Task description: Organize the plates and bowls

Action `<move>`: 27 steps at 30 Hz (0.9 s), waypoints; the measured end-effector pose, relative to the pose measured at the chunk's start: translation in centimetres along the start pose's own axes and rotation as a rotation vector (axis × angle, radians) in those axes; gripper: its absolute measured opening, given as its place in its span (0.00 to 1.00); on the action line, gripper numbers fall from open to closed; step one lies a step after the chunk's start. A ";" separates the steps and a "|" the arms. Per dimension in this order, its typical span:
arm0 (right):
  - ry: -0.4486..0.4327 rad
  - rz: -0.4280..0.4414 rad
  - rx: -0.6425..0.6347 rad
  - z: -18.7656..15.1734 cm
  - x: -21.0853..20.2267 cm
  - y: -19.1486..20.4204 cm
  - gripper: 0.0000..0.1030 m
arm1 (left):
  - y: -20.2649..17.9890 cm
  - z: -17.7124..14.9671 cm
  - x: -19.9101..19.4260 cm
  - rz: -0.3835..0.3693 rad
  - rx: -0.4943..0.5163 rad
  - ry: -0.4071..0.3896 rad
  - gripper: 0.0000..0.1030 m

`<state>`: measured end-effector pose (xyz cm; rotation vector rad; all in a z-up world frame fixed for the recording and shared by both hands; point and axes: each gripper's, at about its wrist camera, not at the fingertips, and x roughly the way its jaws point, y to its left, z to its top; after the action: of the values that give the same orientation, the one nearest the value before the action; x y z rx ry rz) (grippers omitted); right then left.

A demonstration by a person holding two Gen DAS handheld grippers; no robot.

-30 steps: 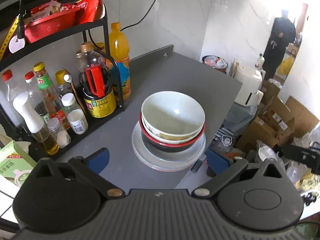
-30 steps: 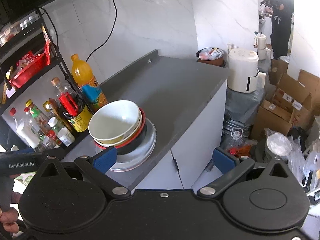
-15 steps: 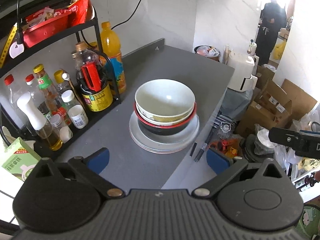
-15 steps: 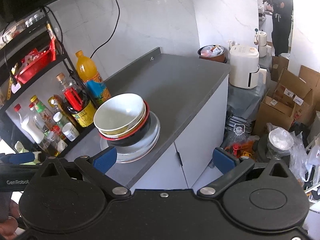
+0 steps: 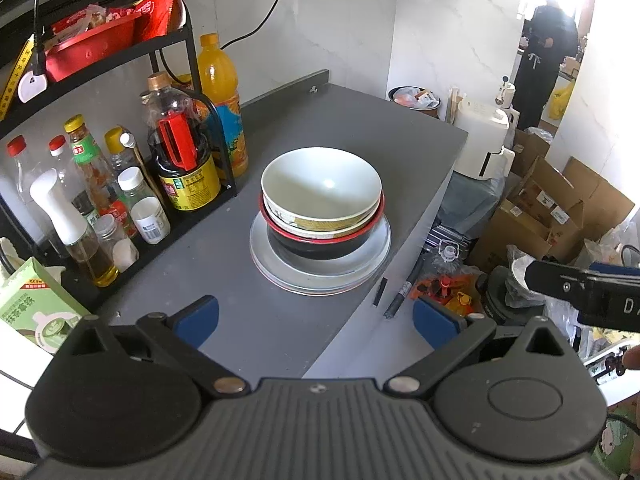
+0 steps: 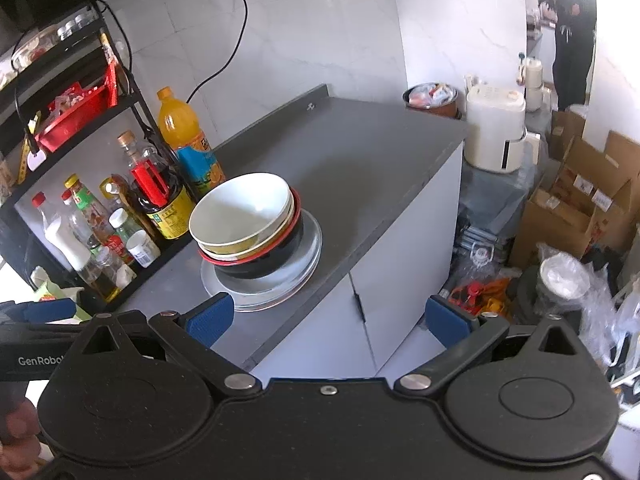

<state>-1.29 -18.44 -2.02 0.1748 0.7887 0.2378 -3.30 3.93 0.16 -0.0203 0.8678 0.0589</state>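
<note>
Counter [image 5: 344,128]: a grey top is seen, with white cabinet doors below its front edge.
Plates [image 5: 320,276]: a small pile of pale plates is set near the front edge of the counter.
Black bowl [image 5: 320,246]: red-rimmed, it is seated on the plates.
White bowl [image 5: 320,182]: it is nested on top of the pile, above another pale bowl with a yellow band; its inside is bare.
Rack [image 5: 192,52]: a black wire shelf is placed to the left of the pile, with sauce bottles on its lower level and a red basket above.
Orange drink bottle [image 5: 218,76]: it is stood at the rack's end, just beside the pile.
Left gripper [image 5: 316,320]: its jaws are held wide apart with nothing between them, short of the pile and apart from it.
Right gripper [image 6: 328,318]: its jaws are likewise spread and bare, held back over the counter's front edge, clear of the plates.
</note>
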 end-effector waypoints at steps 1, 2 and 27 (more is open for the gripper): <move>0.000 -0.003 -0.001 0.0 0.0 -0.1 1.00 | 0.0 0.1 0.0 0.003 -0.002 -0.002 0.99; 0.002 -0.008 -0.001 -0.1 0.0 -0.2 1.00 | 0.0 0.1 0.0 0.008 -0.005 -0.004 0.99; -0.001 0.002 -0.030 0.3 -0.3 -0.6 1.00 | -0.4 0.9 0.3 0.016 -0.046 -0.010 0.99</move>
<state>-1.19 -19.09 -1.81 0.1479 0.7839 0.2516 -2.35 3.61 0.50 -0.0561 0.8561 0.0936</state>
